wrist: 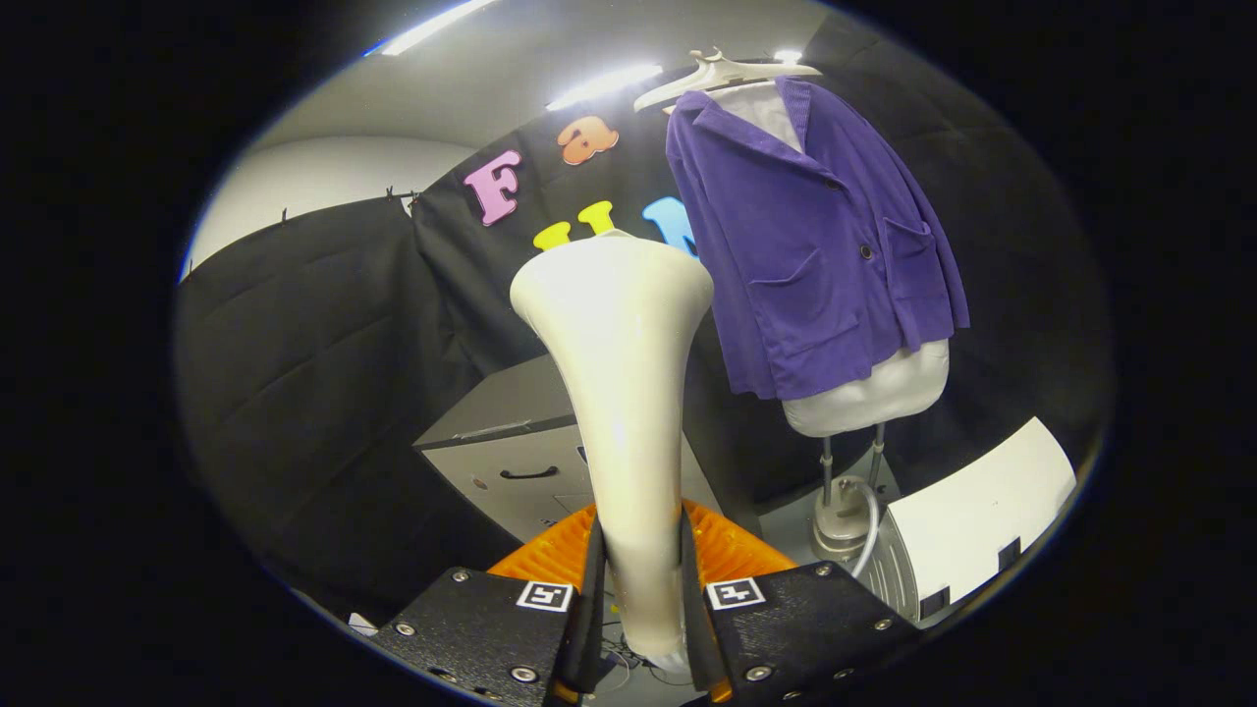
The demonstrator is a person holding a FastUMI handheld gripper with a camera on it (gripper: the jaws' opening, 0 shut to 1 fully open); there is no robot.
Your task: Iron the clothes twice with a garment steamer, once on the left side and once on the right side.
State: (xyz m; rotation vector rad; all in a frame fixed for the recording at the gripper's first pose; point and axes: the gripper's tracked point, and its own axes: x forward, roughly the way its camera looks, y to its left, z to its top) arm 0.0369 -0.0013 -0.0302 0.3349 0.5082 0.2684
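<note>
You have no readable words, brand names or numbers here. The only signs are two square black-and-white coded markers, patterns and not text. One marker sits on the gripper body at about 7 o'clock from the garment steamer. The other marker sits at about 5 o'clock from it. Between them, your gripper's two fingers press on the steamer's handle from both sides.
</note>
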